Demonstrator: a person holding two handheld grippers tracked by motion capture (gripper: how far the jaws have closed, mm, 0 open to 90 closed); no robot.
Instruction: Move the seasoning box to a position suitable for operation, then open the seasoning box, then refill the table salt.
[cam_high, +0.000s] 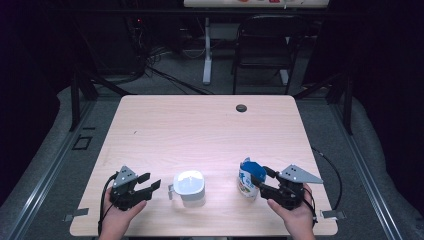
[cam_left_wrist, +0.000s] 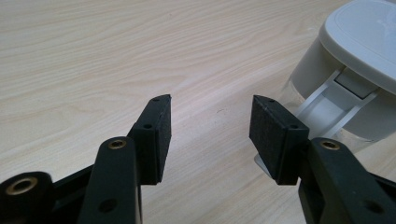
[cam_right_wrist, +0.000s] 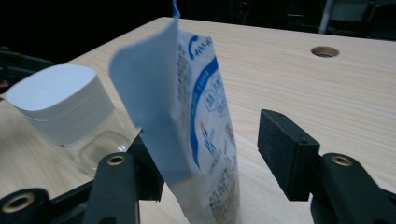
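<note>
Presently the desk (cam_high: 210, 125), a pale wood-grain top with a round cable hole (cam_high: 241, 108) near its far edge, carries two items along its near edge. The larger is a white lidded container (cam_high: 189, 185) with a clear lower body and a side latch, standing slightly left of centre. The smaller is a blue-and-white printed pouch (cam_high: 248, 178), upright, with its long axis vertical and its torn or opened top edge uppermost; it stands to the right of the container and apart from it. The left tool (cam_high: 148, 183) lies just left of the container, jaws apart and holding nothing; in the left gripper view the container's latch side (cam_left_wrist: 336, 100) sits just ahead and right of the right-hand pad, not between the pads. The right tool (cam_high: 261, 179) is at the pouch: in the right gripper view the pouch (cam_right_wrist: 196, 121) stands between the open jaws, close against the left-hand pad, while a clear gap remains to the right-hand pad (cam_right_wrist: 285, 149). Judged from this, the right hand is the nearer to a grasp, and closing across the pouch's flat faces is what the coming move turns on; contact at the left pad cannot be confirmed.
</note>
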